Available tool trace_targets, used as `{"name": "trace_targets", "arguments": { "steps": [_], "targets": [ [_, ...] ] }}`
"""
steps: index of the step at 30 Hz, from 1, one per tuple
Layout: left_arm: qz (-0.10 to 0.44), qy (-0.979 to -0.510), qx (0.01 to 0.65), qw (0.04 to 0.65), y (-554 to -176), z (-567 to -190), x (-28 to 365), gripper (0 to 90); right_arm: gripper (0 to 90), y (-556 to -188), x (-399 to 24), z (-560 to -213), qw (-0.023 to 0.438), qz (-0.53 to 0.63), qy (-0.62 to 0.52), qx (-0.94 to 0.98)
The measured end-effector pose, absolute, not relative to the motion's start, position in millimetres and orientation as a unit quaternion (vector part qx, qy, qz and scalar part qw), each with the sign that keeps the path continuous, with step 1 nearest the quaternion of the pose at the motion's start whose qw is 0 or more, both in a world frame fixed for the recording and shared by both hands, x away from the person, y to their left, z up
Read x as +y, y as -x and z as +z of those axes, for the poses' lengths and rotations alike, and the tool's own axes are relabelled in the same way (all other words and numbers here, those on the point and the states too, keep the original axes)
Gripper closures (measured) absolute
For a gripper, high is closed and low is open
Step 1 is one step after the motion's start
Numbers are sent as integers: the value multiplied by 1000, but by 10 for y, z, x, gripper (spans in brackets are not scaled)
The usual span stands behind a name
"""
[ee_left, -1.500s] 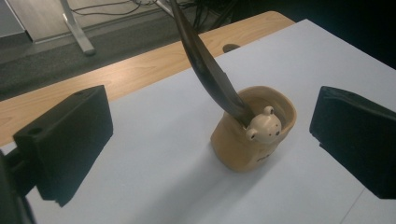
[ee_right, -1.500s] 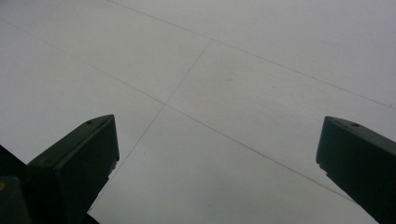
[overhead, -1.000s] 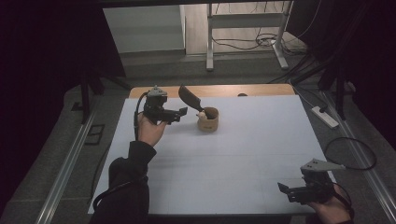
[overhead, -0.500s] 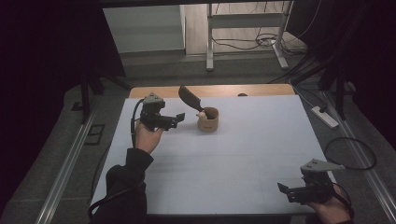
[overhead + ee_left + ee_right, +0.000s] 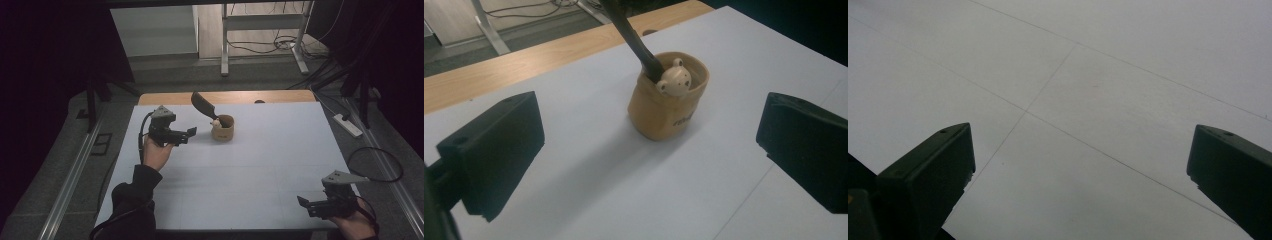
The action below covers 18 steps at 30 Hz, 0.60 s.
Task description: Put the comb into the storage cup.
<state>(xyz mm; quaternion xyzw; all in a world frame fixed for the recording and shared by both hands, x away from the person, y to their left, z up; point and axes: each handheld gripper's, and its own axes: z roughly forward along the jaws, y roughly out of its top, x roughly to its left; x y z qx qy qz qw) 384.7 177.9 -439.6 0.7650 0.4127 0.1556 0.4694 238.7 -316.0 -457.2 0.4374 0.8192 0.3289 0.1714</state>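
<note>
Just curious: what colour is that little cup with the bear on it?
Tan, a light yellowish brown. The cup shows best in the left gripper view.

Lone obstacle — cup (image 5: 223,128) with spatula (image 5: 203,106)

Matt white sheet (image 5: 250,170) with faint seams covers the table, leaving a strip of bare wood (image 5: 235,96) along its far edge. Tan cup (image 5: 669,102), soft-looking and creased (cloth or ceramic: cannot tell), holds a smooth black utensil (image 5: 634,42). Gripper blocks (image 5: 928,175): matt black plastic.
</note>
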Motion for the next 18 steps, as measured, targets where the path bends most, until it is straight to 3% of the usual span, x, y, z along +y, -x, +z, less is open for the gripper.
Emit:
{"name": "trace_targets", "arguments": {
  "steps": [18],
  "targets": [
    [154,-767,410,468,-3706,-4403,1810,0,0,-2375,-3156,-4564,173,333,-433,819]
  ]
}}
